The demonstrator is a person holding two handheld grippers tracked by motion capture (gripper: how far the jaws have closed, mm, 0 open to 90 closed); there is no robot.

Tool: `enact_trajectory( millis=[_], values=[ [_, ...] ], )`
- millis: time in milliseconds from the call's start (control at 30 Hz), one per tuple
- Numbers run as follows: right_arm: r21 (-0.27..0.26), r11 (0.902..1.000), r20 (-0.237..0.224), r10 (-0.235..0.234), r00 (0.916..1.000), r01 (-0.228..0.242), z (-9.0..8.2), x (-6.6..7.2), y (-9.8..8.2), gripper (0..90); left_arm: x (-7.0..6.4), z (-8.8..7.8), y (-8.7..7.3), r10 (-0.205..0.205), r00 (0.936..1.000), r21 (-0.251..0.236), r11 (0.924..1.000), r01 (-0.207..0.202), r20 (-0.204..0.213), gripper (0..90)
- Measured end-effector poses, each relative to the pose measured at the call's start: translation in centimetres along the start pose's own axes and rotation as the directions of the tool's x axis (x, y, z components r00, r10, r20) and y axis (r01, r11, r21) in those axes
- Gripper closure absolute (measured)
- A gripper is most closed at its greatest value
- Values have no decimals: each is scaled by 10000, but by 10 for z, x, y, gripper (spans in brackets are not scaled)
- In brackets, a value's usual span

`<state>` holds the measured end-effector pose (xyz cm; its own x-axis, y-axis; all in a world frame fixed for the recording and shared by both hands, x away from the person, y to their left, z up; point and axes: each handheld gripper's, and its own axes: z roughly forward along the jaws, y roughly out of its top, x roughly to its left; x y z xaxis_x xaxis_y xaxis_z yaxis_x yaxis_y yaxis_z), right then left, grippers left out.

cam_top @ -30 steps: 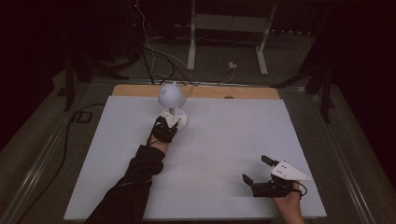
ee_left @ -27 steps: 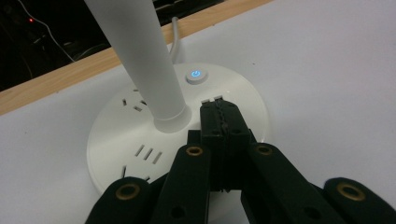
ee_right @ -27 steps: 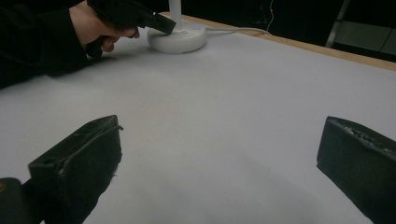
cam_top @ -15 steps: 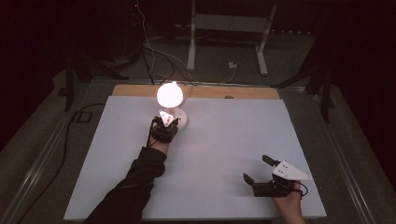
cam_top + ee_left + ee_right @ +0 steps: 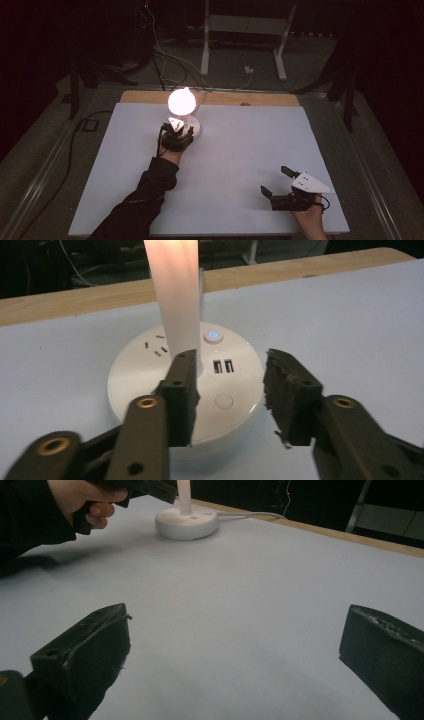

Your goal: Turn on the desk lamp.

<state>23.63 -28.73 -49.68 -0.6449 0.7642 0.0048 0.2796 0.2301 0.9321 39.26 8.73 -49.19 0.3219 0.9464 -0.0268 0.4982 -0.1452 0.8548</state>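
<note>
A round white socket hub (image 5: 196,130) stands at the far middle of the white table, with a lamp plugged into it whose globe (image 5: 181,100) glows brightly. In the left gripper view the glowing lamp stem (image 5: 175,300) rises from the hub (image 5: 145,375), a small blue light (image 5: 213,335) shines on top, and a round button (image 5: 223,401) lies below the jaws. My left gripper (image 5: 230,370) hovers just over the hub (image 5: 177,131); its jaws have just been opening and hold nothing. My right gripper (image 5: 275,180) rests open at the near right (image 5: 235,625).
A wooden strip (image 5: 260,98) runs along the table's far edge, and the hub's white cable (image 5: 250,514) leads off that way. Cables and a metal stand (image 5: 240,30) lie on the dark floor beyond. Bare white tabletop (image 5: 250,150) stretches between the two grippers.
The lamp, dark at first, has lit up and stays lit. My left gripper has lifted slightly off the hub and its jaws have parted. The right gripper has not moved.
</note>
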Motion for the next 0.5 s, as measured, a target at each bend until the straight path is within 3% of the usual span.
enact_trajectory(
  millis=[300,500],
  values=[
    [-6,10000,4,-16,10000,16,0,0,0,0,-2,-2,2,-174,9998,330,9993,177,-91,334],
    [29,10000,-3,-8,10000,8,0,0,0,0,1,-7,5,-332,9980,705,9971,293,537,158]
  ],
)
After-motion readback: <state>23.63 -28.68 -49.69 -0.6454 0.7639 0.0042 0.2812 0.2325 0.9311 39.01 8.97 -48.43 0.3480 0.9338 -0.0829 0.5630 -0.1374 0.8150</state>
